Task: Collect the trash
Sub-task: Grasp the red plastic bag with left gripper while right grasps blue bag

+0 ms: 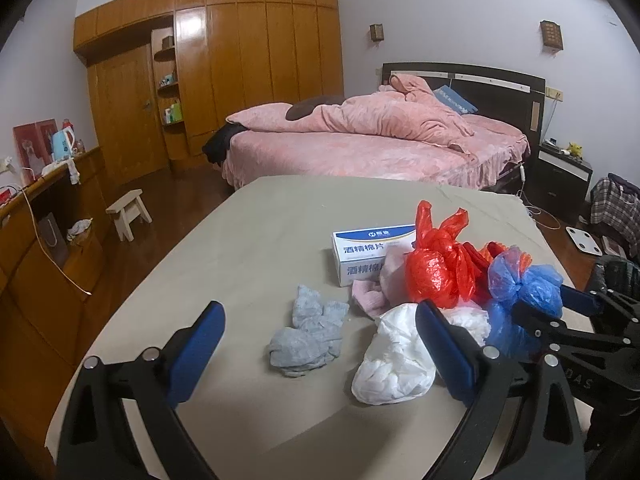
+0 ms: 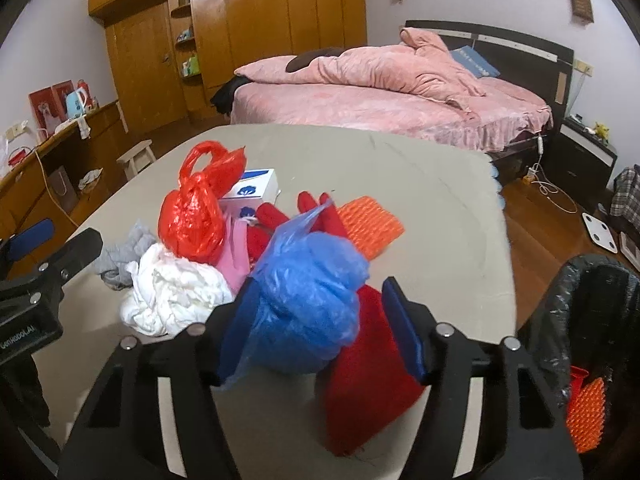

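A pile lies on the beige table [image 1: 248,248]: a red plastic bag [image 1: 436,264], a blue plastic bag [image 1: 524,284], a white crumpled bag [image 1: 396,356], a grey cloth [image 1: 308,332] and a pink cloth [image 1: 372,292]. My left gripper [image 1: 320,340] is open over the grey cloth, its right finger against the white bag. My right gripper [image 2: 320,324] is open around the blue bag [image 2: 308,300], which sits between its blue pads; the left pad touches it. A bin with a black liner [image 2: 576,320] stands at the table's right edge.
A white and blue box [image 1: 368,252] lies behind the pile. A red cloth [image 2: 364,380] and an orange spiky mat [image 2: 368,224] lie on the table; another orange mat [image 2: 584,416] is in the bin. A pink bed [image 1: 360,140], a wooden wardrobe and a stool [image 1: 128,212] stand beyond.
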`<state>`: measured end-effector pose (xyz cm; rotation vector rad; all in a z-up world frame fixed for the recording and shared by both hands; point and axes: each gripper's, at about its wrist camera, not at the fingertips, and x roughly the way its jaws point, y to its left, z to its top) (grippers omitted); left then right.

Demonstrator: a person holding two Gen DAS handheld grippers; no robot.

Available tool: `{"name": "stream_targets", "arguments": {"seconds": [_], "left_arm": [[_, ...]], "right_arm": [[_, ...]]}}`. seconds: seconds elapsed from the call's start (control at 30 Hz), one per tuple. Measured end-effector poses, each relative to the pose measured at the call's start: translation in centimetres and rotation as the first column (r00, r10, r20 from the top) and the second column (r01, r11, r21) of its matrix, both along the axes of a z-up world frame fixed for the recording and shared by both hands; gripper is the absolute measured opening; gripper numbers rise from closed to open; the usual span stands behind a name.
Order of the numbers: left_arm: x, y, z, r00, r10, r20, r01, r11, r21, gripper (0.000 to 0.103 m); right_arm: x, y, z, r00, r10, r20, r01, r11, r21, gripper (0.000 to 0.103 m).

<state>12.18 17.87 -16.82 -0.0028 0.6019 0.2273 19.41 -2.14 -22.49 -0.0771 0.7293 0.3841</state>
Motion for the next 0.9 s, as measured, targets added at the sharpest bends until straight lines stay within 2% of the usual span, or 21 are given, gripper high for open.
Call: {"name": "stream_targets", "arguments": {"seconds": [0.1,0.2,0.53,0.7,0.9], "left_arm": [[0.0,-0.1,-0.2,1.0,-0.004,-0.004,0.004,1.0,0.0,0.094],[0.1,-0.1,-0.3,1.0,-0.008,-0.006,0.008,1.0,-0.001,0.094],[0.0,-0.8,0.1,1.0,-0.023,0.007,0.023,1.0,-0.004,0.093],[1.0,-1.8,0.5,0.998,-0.053,0.015,0.053,0.999,-0.011,0.09],[2.9,-3.7,0.7,0.994,-0.105,0.029,0.105,0.994,-0.014,0.087]], "right_arm": [[0.1,0.4,0.0,0.999,0.039,-0.014,-0.039,0.999,0.017,0.038],[-0.3,0.3,0.2,0.998,0.059,-0.01,-0.058,0.998,0.029,0.032],[-1.3,-1.0,2.8,0.997,0.068,0.04,-0.071,0.993,0.094,0.029],[-0.7,-2.3,4.0,0.998,0.03,0.058,-0.037,0.993,0.112,0.029],[0.1,-3.8,4.0,0.999,-0.007,0.053,0.001,0.993,0.116,0.03]]}}
